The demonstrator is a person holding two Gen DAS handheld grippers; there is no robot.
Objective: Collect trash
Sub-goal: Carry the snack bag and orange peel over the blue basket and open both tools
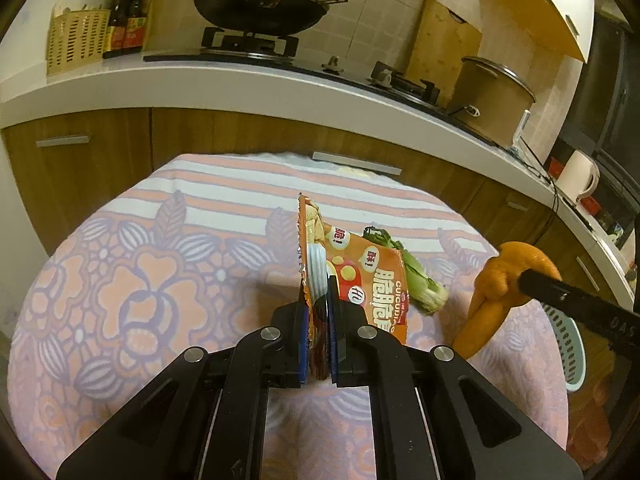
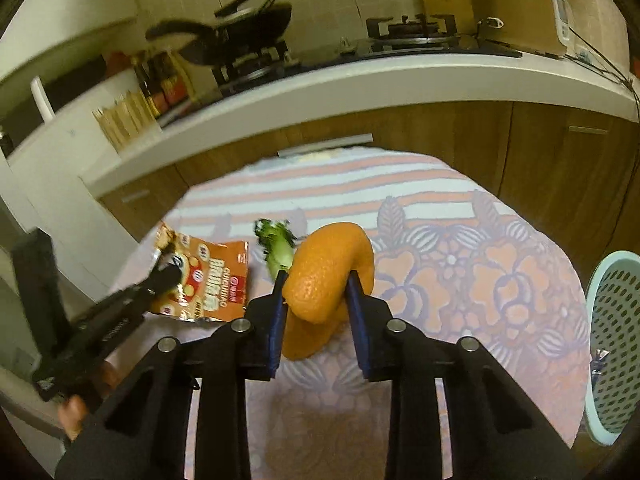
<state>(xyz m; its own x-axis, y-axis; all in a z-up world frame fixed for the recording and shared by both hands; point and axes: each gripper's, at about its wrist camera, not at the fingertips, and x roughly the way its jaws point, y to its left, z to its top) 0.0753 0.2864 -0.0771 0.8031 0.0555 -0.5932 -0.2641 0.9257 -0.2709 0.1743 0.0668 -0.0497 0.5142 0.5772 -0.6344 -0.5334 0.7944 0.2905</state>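
Left gripper [image 1: 317,292]: matte black frame, two straight fingers lined with blue pads [image 1: 303,344]. Four round silver screws [image 1: 195,354] sit across the linkage arms, which carry long cut-out slots. Right gripper [image 2: 316,280]: same black build, blue pads [image 2: 357,320], four silver screws [image 2: 395,325]. Pale lettering marks the side of its body in the left view, not fully legible. Bare skin of a hand [image 2: 74,414] shows below the left gripper's handle.

One snack wrapper [image 1: 352,280], one orange peel [image 2: 324,276], one vegetable scrap [image 1: 416,280], one basket [image 2: 616,344].
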